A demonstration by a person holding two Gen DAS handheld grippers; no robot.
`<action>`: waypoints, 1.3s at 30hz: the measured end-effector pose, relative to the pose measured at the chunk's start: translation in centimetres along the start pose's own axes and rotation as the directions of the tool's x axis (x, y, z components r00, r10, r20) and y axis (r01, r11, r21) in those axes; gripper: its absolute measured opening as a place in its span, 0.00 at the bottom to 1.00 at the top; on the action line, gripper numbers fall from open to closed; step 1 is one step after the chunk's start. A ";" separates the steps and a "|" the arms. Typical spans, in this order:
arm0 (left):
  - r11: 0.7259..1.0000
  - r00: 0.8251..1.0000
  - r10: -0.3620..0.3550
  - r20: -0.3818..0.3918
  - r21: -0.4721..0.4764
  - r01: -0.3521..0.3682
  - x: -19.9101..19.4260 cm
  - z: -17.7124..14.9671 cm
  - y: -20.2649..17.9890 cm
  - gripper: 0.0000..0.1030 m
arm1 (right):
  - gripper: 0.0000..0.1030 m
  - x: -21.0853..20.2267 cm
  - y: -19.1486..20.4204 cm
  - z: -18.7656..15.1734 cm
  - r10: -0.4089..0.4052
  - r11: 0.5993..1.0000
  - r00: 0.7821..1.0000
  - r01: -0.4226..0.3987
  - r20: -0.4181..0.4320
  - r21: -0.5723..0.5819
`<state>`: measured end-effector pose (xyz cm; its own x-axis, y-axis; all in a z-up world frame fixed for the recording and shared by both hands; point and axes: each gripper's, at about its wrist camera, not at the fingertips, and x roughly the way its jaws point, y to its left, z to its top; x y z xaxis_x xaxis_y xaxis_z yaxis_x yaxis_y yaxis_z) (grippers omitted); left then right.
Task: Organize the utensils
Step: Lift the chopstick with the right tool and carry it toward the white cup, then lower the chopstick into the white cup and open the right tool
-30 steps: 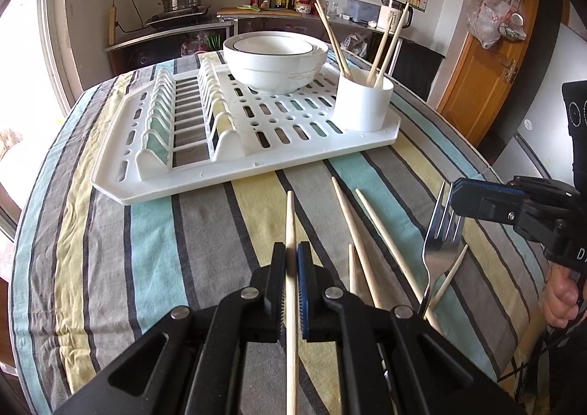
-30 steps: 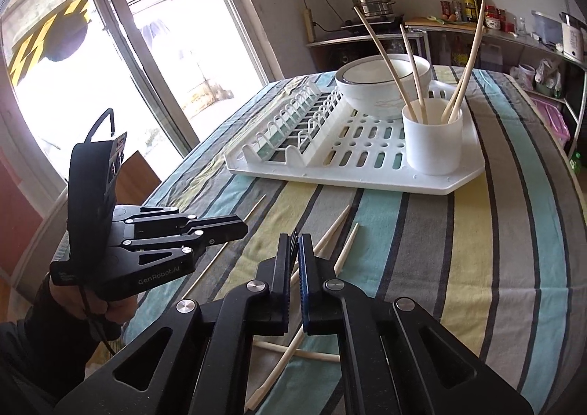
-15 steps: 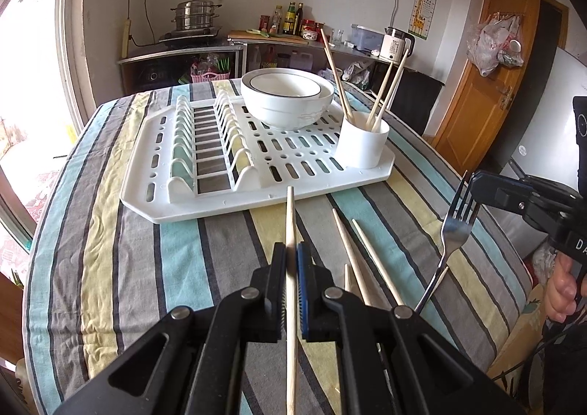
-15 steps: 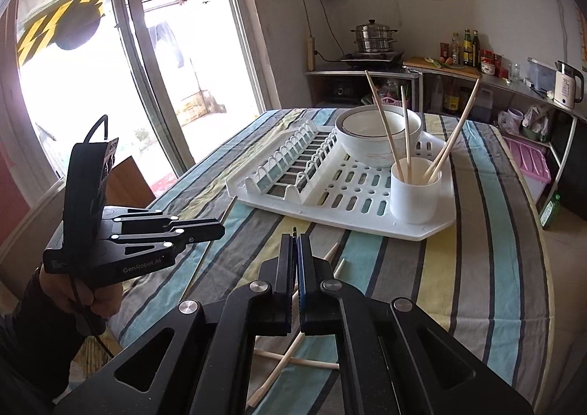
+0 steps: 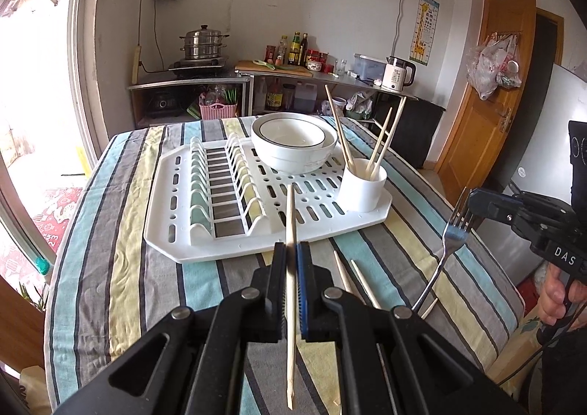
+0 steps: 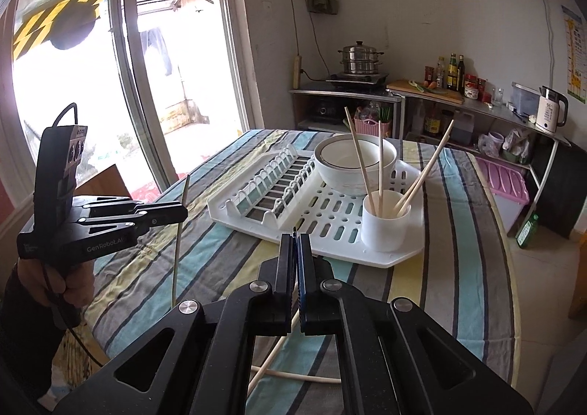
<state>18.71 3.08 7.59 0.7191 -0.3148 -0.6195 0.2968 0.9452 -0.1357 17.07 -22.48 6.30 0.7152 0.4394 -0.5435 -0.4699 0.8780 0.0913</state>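
Small kitchen, bright glass door on one side, striped cloth over the desk [image 5: 121,268] with a white drying rack [image 5: 234,246] at its far half. On the rack: a stacked white bowl [image 5: 293,143] and a white utensil cup [image 5: 361,185] at the rack's near right corner, several chopsticks already standing in it, fanned outward. Left tool [image 5: 291,250] is clamped narrow on a single chopstick [image 5: 291,209]; the stick's long axis runs along the tool's pointing line, tip forward over the rack's near edge, butt end trailing below. Right tool [image 5: 473,202] is pinched on a fork [image 5: 453,235] by the tines, handle hanging down toward the desk; in its own view only a sliver shows between the closed pads. Both are raised off the cloth. Loose chopsticks [image 5: 352,279] lie on the cloth between rack and tools. Key relation: the cup lies ahead and to the right of the left tool, ahead and to the left of the right one; right looks slightly nearer. Likely next: carry either item over the cup; the chopstick needs tipping toward upright to enter, and the standing sticks crowd the opening.
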 end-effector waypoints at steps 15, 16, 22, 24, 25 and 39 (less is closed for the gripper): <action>1.000 0.996 0.014 0.090 -0.005 -0.014 -0.2 0.6 -0.5 0.06 | 0.01 0.1 -2.4 -0.1 -0.172 0.984 0.985 0.172 0.010 -0.052; 1.000 0.996 0.015 0.083 -0.008 -0.014 0.1 0.3 -0.4 0.06 | 0.01 0.2 -2.5 -0.2 -0.178 0.983 0.984 0.178 0.005 -0.051; 1.000 0.997 0.020 0.076 -0.009 -0.019 0.5 -1.1 -0.2 0.06 | 0.01 0.9 -2.5 -1.1 -0.173 0.983 0.985 0.172 -0.015 -0.059; 1.000 0.996 0.016 0.088 -0.009 -0.015 -0.1 -1.5 -0.2 0.06 | 0.01 0.8 -2.3 -1.1 -0.172 0.983 0.985 0.171 -0.010 -0.064; 1.000 0.996 0.012 0.094 -0.009 -0.011 -0.4 -1.6 -0.2 0.06 | 0.01 0.7 -2.2 -1.1 -0.168 0.984 0.986 0.167 -0.008 -0.065; 1.000 0.991 0.019 0.135 -0.008 -0.018 -5.1 -3.7 -0.8 0.05 | 0.02 -0.9 0.2 -1.7 -0.148 0.984 0.989 0.150 0.026 -0.096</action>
<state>12.51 4.27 8.00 0.8026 -0.3058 -0.5121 0.2791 0.9513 -0.1307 15.43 -23.04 5.39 0.7904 0.3091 -0.5289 -0.4048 0.9116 -0.0722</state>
